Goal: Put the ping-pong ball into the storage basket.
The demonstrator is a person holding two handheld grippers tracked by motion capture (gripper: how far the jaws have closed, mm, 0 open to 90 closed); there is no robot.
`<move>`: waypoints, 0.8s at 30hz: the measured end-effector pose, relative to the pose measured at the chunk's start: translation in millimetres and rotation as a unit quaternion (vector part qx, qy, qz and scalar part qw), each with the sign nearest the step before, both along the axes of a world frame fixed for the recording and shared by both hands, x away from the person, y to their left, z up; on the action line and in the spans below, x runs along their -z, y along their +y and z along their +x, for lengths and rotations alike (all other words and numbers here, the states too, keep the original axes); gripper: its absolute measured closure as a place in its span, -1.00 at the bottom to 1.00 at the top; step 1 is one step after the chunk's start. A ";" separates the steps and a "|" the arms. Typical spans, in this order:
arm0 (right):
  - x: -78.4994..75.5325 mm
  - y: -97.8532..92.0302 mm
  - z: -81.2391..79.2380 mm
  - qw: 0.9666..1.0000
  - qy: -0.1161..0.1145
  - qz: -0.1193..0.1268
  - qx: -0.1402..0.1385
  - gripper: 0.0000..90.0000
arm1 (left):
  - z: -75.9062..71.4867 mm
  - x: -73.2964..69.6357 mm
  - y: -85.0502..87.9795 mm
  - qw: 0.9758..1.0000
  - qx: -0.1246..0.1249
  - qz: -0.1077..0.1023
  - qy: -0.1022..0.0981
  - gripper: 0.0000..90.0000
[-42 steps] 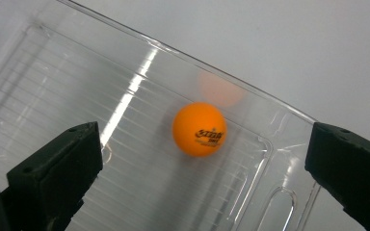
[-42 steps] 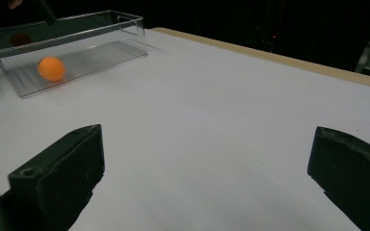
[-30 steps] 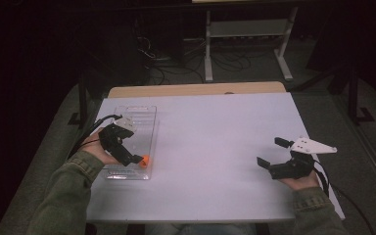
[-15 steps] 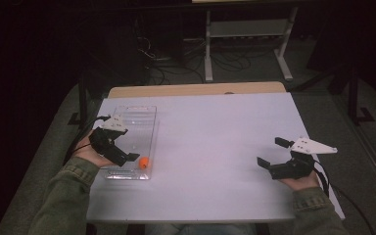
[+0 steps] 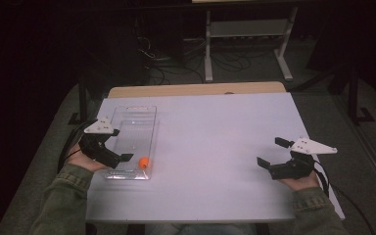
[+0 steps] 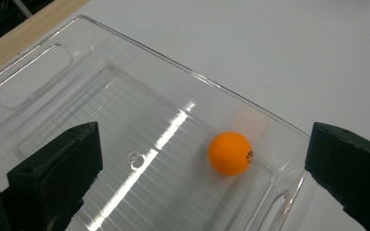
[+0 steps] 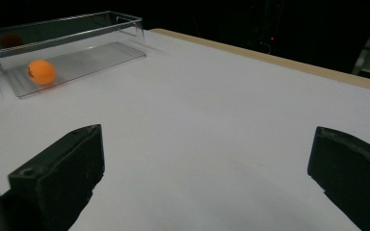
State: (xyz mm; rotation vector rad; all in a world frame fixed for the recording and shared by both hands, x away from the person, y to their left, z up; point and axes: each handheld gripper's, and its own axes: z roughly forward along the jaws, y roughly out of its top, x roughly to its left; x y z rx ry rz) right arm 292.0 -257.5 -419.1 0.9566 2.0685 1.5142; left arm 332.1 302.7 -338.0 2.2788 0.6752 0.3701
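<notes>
Orange ball [image 6: 230, 153] in clear tray [image 6: 125, 57], untouched between spread left gripper [image 6: 197, 163] jaws

One orange ball [image 6: 230, 153] lies in one clear plastic tray [image 5: 136, 113], near the tray's end closest to the person and against its right wall. Two hand-held grippers are at work on one white-topped table [image 5: 210, 132]: the left gripper [image 5: 111, 146], jaws spread, hovers at the tray's near left corner, and the right gripper [image 5: 273, 152], jaws also spread, sits well apart from the tray at the table's far side. Two green sleeves [image 5: 61, 200] enter below the tray.
</notes>
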 end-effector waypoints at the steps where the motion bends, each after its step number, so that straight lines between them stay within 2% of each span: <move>1: 0.1 -0.1 0.0 1.000 0.000 0.000 0.000 -1.00 | -1.1 -0.2 1.3 1.000 -0.002 -0.003 -0.002 -1.00; 5: 0.1 0.0 0.0 1.000 0.000 0.000 0.000 -1.00 | -5.1 -1.2 6.8 1.000 -0.013 -0.017 -0.008 -1.00; 10: 0.1 0.1 0.0 1.000 0.001 0.000 0.000 -1.00 | -10.1 -1.6 10.6 0.999 -0.021 -0.024 -0.020 -1.00; 18: 0.2 0.2 0.0 1.000 0.001 -0.001 0.000 -1.00 | -13.1 3.8 15.3 0.999 -0.029 -0.034 -0.028 -1.00; 24: 0.3 0.3 0.0 1.000 0.002 -0.001 0.000 -1.00 | -18.5 4.8 20.2 0.997 -0.040 -0.048 -0.044 -1.00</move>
